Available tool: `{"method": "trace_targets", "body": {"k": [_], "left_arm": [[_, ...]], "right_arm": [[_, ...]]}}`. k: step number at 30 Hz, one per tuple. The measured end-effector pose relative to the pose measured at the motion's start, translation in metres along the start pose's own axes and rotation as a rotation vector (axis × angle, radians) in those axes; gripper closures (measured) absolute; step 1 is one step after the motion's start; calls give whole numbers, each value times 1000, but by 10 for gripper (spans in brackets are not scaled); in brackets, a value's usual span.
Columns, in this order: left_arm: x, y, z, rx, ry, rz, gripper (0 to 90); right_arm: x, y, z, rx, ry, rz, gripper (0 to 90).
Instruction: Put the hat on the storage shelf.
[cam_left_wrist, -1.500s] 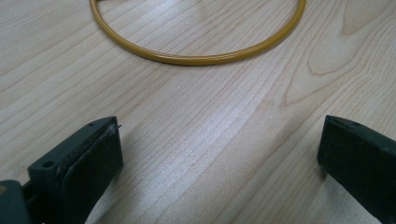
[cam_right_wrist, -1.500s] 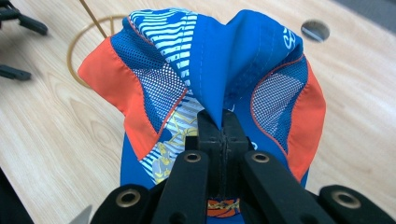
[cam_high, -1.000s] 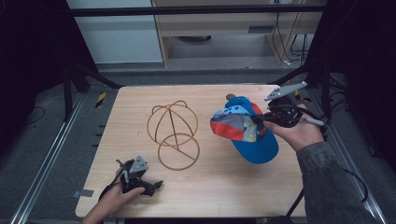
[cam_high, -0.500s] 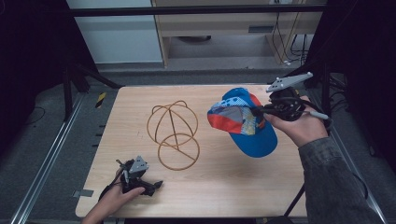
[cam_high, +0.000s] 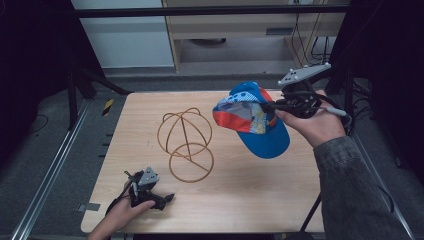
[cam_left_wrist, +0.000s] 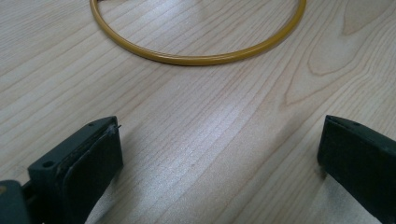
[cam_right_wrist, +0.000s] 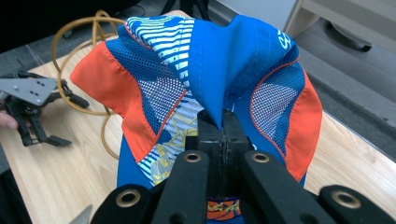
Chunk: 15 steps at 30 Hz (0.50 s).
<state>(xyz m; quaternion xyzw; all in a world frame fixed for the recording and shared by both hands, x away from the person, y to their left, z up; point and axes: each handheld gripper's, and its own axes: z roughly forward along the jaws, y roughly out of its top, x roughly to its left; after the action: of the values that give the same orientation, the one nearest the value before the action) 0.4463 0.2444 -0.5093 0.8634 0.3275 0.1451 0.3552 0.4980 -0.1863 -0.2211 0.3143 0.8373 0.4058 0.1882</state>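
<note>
1. Right tool (cam_right_wrist: 223, 122) clamped on blue-orange cap (cam_high: 252, 118) fabric, cap aloft right of centre frame; white lettering on crown unreadable.
2. Left tool (cam_left_wrist: 219, 154) wide, lower left on tabletop (cam_high: 240, 195), near wire stand (cam_high: 186, 144).

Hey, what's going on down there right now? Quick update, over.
Right gripper shut on blue-and-orange fabric cap, held above wooden table. Left gripper open, resting on table near front edge. Golden wire dome-shaped stand upright mid-table, left of cap.
</note>
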Motion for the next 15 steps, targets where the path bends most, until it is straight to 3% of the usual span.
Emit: {"method": "trace_targets", "body": {"k": [15], "left_arm": [[0, 0, 0, -1, -1, -1, 0]], "right_arm": [[22, 44, 29, -41, 51, -49, 900]]}}
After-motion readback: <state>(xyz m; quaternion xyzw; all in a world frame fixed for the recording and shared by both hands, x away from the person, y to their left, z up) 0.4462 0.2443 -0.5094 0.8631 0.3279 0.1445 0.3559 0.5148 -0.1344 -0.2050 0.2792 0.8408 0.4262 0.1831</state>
